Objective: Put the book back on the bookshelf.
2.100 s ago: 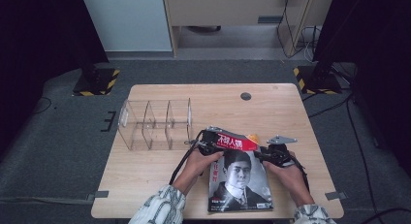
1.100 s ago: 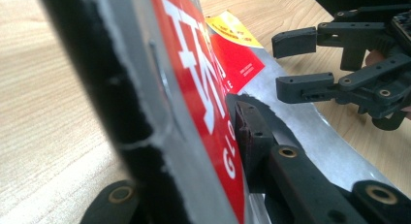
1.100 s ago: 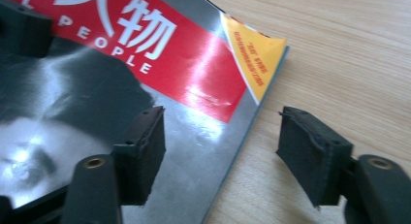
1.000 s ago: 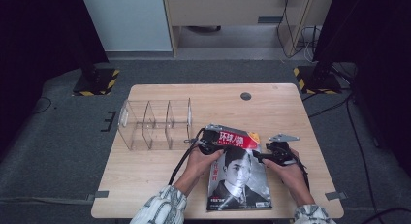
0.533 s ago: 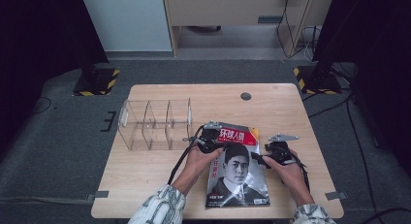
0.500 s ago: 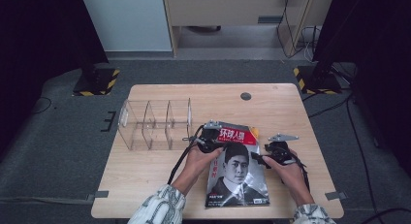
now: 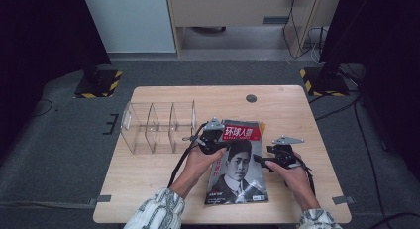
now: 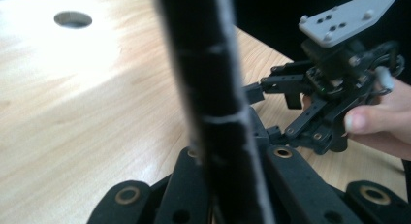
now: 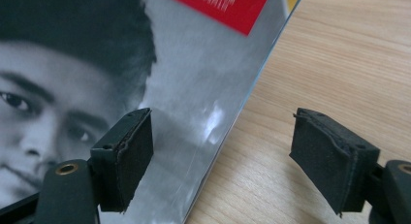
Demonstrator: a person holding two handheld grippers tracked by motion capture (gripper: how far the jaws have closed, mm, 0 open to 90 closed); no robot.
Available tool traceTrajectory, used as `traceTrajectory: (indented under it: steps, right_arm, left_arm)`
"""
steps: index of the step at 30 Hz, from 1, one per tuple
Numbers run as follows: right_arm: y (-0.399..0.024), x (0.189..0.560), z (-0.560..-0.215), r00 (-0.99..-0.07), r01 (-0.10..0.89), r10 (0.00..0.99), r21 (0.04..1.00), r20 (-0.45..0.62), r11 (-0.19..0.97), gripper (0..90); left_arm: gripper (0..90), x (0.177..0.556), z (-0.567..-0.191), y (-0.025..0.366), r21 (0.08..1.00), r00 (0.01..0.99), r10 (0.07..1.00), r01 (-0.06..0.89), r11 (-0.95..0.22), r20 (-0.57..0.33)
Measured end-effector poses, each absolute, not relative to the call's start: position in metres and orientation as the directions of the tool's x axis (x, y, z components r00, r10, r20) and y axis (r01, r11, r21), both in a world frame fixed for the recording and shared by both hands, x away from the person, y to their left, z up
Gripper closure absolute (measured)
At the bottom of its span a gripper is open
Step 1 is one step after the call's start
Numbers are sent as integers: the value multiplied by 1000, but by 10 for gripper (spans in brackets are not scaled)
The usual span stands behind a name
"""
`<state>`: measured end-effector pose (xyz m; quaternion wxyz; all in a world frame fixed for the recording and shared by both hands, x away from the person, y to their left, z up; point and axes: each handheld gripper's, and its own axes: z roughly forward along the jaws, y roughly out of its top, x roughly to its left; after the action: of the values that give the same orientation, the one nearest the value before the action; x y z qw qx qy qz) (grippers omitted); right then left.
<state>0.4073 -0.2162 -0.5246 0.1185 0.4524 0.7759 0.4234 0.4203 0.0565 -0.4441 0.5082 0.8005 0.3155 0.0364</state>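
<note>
Glossily, a black-and-white portrait magazine (image 7: pixel 237 167)

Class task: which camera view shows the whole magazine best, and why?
The high view: the entire magazine lies on the table, cover up. The right gripper view gives a close-up of the cover and one edge; the left gripper view shows a dark edge-on strip clamped in the jaws.

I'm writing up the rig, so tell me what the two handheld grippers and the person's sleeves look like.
Both the left gripper and right gripper are black linkage frames with brass-coloured pivot rivets, each topped by a grey three-cornered plate and trailing a black cable. The jaw pads are black foam. The sleeves are white with a dark pattern.
</note>
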Motion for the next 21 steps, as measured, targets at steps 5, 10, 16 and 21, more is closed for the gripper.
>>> traceTrajectory:
  steps: [5, 10, 16, 21]
  right_arm:
    - [-212, 406, -522, -579, 589, 789, 774, 203, 233, 246]
    - [-212, 407, -522, -591, 584, 779, 778, 209, 234, 248]
    - [-210, 407, -521, -607, 573, 765, 785, 215, 234, 248]
    - [-209, 407, -519, -622, 566, 749, 792, 227, 230, 247]
  left_arm:
    - [856, 418, -436, 56, 846, 817, 528, 437, -304, -232]
    - [858, 417, -430, 57, 856, 827, 519, 417, -305, -219]
    - [859, 417, -422, 59, 868, 834, 513, 396, -298, -204]
    - [860, 416, -415, 58, 873, 843, 502, 381, -305, -193]
